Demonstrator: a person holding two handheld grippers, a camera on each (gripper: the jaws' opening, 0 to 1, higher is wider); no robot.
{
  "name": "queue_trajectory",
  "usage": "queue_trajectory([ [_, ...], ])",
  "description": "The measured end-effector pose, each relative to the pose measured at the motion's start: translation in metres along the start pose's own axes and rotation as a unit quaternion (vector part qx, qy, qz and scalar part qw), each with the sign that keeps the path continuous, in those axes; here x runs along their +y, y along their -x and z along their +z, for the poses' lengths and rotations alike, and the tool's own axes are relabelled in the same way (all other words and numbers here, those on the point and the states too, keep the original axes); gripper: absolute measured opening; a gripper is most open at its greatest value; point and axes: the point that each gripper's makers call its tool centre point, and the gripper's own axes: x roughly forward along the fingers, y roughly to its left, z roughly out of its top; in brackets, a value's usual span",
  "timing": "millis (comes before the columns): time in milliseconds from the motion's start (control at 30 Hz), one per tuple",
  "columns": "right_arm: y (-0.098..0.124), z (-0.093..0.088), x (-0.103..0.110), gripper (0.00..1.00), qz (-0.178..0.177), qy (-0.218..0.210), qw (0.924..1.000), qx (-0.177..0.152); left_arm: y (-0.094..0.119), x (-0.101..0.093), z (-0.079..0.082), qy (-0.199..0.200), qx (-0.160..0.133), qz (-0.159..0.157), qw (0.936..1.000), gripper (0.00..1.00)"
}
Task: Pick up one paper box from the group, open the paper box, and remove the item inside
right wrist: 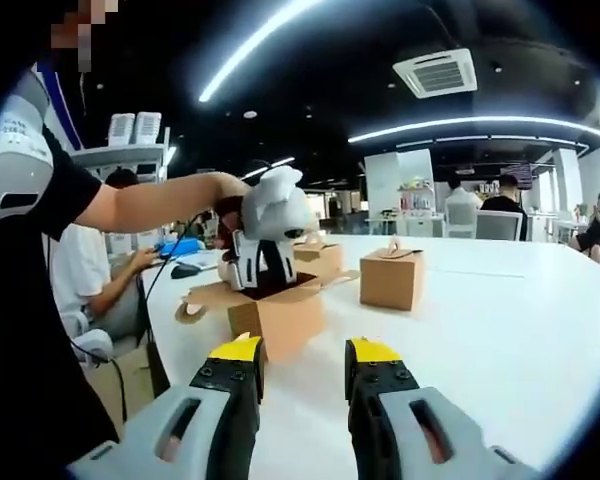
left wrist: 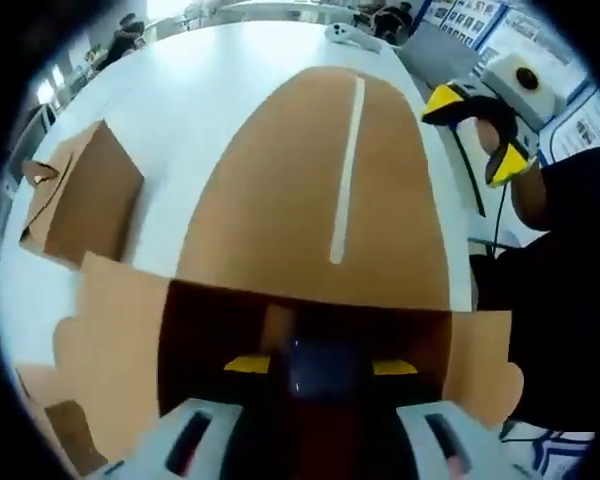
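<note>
The open paper box sits on the white table, flaps spread outward. In the right gripper view the left gripper reaches down into the box's open top, held by a person's hand, the forearm extending from the left. In the left gripper view that gripper's jaws dip inside the dark interior of the same box, their yellow tips just visible on either side of a dark item deep within; whether they are closed on it cannot be told.

The right gripper hovers above the table just in front of the box, touching nothing, its jaws parted. It also appears at the upper right of the left gripper view.

A closed box stands on the table beyond, apart from the open one, and another box lies behind the left gripper.
</note>
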Motion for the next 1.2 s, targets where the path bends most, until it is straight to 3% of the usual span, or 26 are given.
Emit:
queue_trajectory([
  [500,-0.004,0.004,0.012,0.33,0.013,-0.007,0.9998,-0.016,0.001,-0.001,-0.003,0.020,-0.010,0.003,0.9997,0.33],
  [733,0.002,0.006,0.009,0.33,0.007,-0.008,0.9997,-0.020,0.005,0.001,0.000,0.038,-0.064,0.010,0.9972,0.33],
  [1000,0.003,0.010,0.010,0.33,0.009,-0.005,0.9996,-0.026,0.011,0.008,0.002,0.041,-0.093,0.034,0.9942,0.33],
  [1200,0.003,0.010,0.010,0.33,0.008,-0.005,0.9997,-0.024,0.030,0.015,0.010,0.051,-0.135,0.052,0.9882,0.34],
])
